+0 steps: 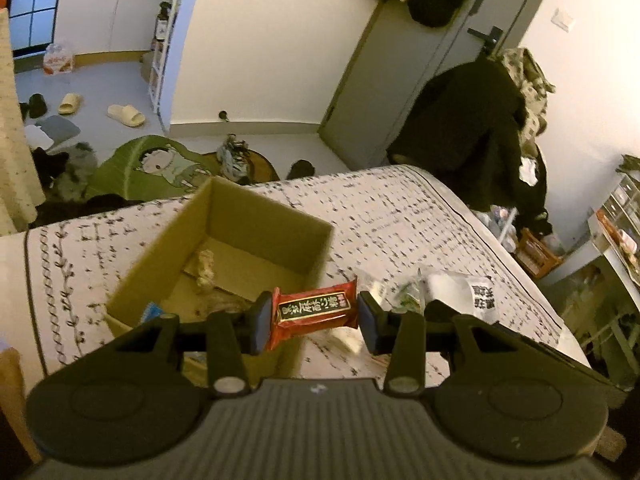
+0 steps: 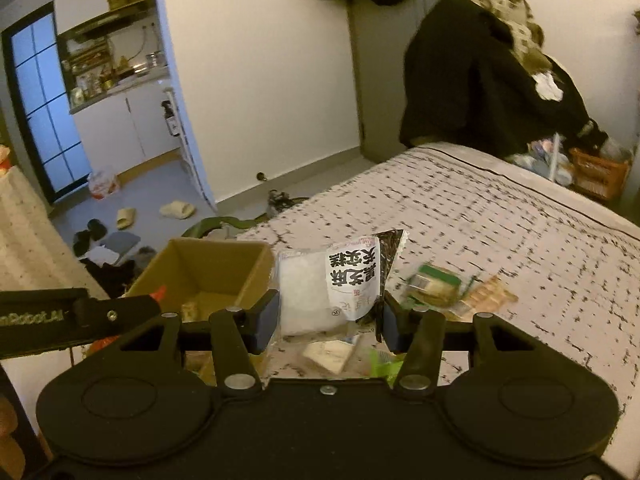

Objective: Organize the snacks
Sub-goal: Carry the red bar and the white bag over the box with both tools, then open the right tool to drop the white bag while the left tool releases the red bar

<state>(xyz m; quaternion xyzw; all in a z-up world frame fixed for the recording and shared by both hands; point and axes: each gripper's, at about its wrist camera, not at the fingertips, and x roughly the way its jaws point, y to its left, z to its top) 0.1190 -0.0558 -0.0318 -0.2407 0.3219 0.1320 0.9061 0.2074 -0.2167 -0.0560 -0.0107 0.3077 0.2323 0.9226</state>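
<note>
I hold a red snack packet (image 1: 314, 312) lengthwise near the open cardboard box (image 1: 256, 216), and right of it a white rice-ball pack (image 2: 340, 284).

I count one cardboard box (image 1: 256, 236) on the bed. One red snack packet (image 1: 314, 316) and one white rice-ball packet (image 2: 332, 284) are raised. Three further snack packets lie on the cover: green (image 2: 434, 284), orange (image 2: 486, 298), beige (image 2: 330, 354).

Small packets (image 2: 452, 286) beyond the right gripper (image 2: 328, 314) are blurred, contents unreadable. The gripper body hides the cardboard box's (image 1: 256, 216) near wall.
</note>
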